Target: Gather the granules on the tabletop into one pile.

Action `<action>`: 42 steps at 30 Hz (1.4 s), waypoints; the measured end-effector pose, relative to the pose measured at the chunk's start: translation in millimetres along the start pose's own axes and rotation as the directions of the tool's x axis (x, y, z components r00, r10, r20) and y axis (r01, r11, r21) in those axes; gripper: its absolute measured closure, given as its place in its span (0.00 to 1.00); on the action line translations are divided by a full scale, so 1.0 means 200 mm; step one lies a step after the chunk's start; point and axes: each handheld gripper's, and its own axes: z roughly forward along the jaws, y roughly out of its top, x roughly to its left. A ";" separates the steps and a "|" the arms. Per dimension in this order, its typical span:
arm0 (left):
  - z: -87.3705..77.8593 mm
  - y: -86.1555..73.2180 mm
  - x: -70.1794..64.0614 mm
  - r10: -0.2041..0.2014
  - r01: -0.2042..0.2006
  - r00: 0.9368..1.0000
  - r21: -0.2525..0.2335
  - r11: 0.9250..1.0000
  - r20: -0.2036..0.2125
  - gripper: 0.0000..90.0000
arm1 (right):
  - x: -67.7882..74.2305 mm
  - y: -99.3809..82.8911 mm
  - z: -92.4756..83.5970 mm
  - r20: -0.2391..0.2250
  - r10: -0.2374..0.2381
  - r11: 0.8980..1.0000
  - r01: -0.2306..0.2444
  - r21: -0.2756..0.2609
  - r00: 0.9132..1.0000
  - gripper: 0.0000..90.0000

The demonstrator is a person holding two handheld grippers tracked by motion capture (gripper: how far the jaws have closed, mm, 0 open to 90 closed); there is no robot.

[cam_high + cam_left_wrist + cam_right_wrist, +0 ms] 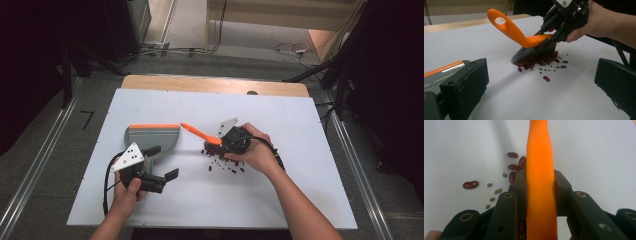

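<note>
My right gripper (219,142) is shut on the orange handle of a small brush (198,132), whose grey bristles (529,53) rest on the white board. A pile of red and small green beans (223,162) lies under and just in front of the bristles. In the right gripper view the handle (540,165) runs up between both jaws, beans (514,167) to its left. A grey dustpan with an orange lip (150,135) lies to the left of the brush. My left gripper (162,162) stands open just in front of the dustpan (441,73), nothing between its jaws.
The white board (300,190) covers a wooden table whose back edge (215,84) shows. A few stray beans (546,78) lie apart from the pile. Metal rails (357,165) run along both sides of the table. Cables (295,50) lie on the floor beyond.
</note>
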 end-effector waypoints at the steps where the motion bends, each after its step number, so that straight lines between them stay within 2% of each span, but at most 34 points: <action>1: 0.00 0.00 0.00 0.002 -0.002 1.000 -0.001 1.000 0.001 0.00 | 0.01 0.00 0.00 -0.002 -0.006 1.000 0.006 -0.002 1.000 0.77; 7: 0.00 0.00 0.00 0.006 -0.006 1.000 0.003 1.000 -0.004 0.00 | 0.01 0.01 -0.02 -0.010 -0.009 1.000 0.009 -0.002 1.000 0.77; 11: 0.00 -0.01 0.00 0.004 -0.004 1.000 0.005 1.000 -0.008 0.00 | 0.00 0.01 -0.04 -0.018 -0.004 1.000 0.004 -0.023 1.000 0.77; 16: 0.01 -0.01 0.00 0.006 -0.006 1.000 0.006 1.000 -0.006 0.00 | -0.02 0.03 -0.06 0.018 0.002 0.999 -0.001 -0.035 1.000 0.77; 22: 0.01 -0.01 0.00 0.008 -0.008 1.000 0.008 1.000 -0.004 0.00 | -0.04 0.08 -0.01 0.060 -0.011 0.999 0.013 -0.036 0.998 0.77; 26: 0.01 -0.01 0.00 0.008 -0.007 1.000 0.012 1.000 -0.007 0.00 | -0.04 0.10 0.04 0.050 -0.019 0.999 0.020 -0.035 0.999 0.77; 28: 0.00 -0.01 0.00 0.008 -0.008 1.000 0.012 1.000 -0.007 0.00 | -0.03 0.10 0.07 0.026 -0.029 0.999 0.030 -0.032 0.999 0.77; 29: 0.00 -0.01 0.01 0.008 -0.008 1.000 0.011 1.000 -0.008 0.00 | -0.02 0.10 0.07 0.012 -0.026 0.999 0.026 -0.031 1.000 0.77; 34: 0.00 -0.01 0.01 0.003 -0.003 1.000 0.007 1.000 -0.008 0.00 | 0.02 0.10 0.05 -0.001 -0.066 0.998 0.066 -0.009 0.998 0.77; 42: 0.01 -0.01 0.00 0.004 -0.004 1.000 0.008 1.000 -0.005 0.00 | 0.06 0.08 0.02 -0.038 -0.087 0.996 0.087 -0.014 0.995 0.77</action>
